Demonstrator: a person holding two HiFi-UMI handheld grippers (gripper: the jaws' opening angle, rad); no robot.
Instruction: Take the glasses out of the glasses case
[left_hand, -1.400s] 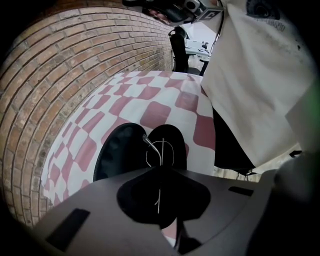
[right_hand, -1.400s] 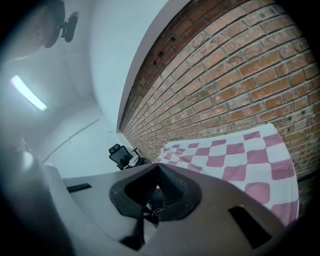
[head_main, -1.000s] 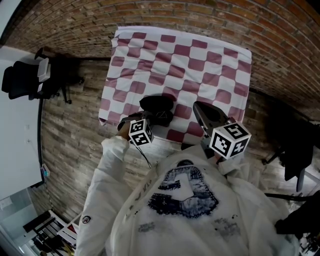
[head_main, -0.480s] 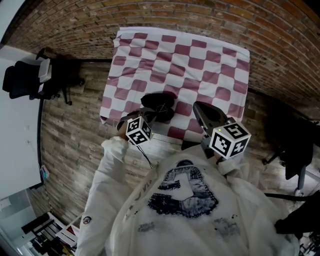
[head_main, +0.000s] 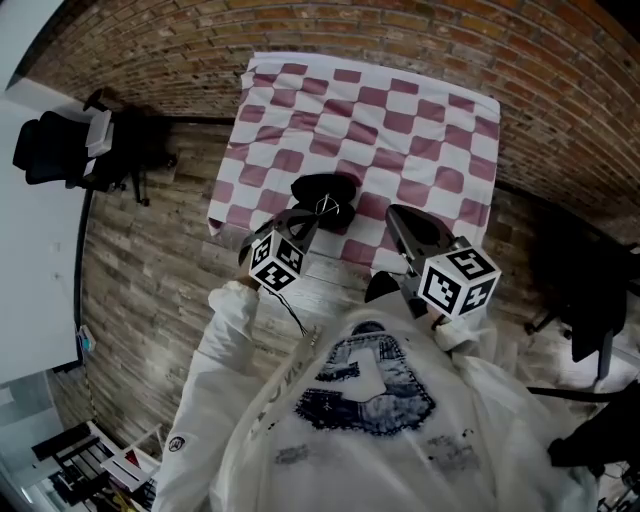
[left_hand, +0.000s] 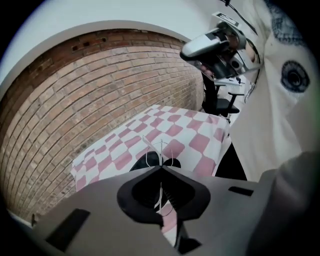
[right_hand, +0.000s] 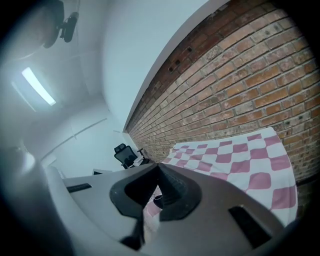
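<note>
The black glasses case lies on the red-and-white checked cloth, near the table's front edge. My left gripper is shut on the thin wire glasses and holds them just above the case. In the left gripper view the wire frame sticks up from the closed tips of the left gripper, with the case below it. My right gripper hovers to the right of the case, over the cloth's front edge. In the right gripper view the right gripper has its jaws together and nothing held.
The table stands against a brick wall. A black office chair and a white desk are at the left. More dark chairs stand at the right. The person's white sweatshirt fills the lower head view.
My left gripper has risen and rolled, lifting the wire glasses up off the case. The right gripper has shifted only slightly beside it.
</note>
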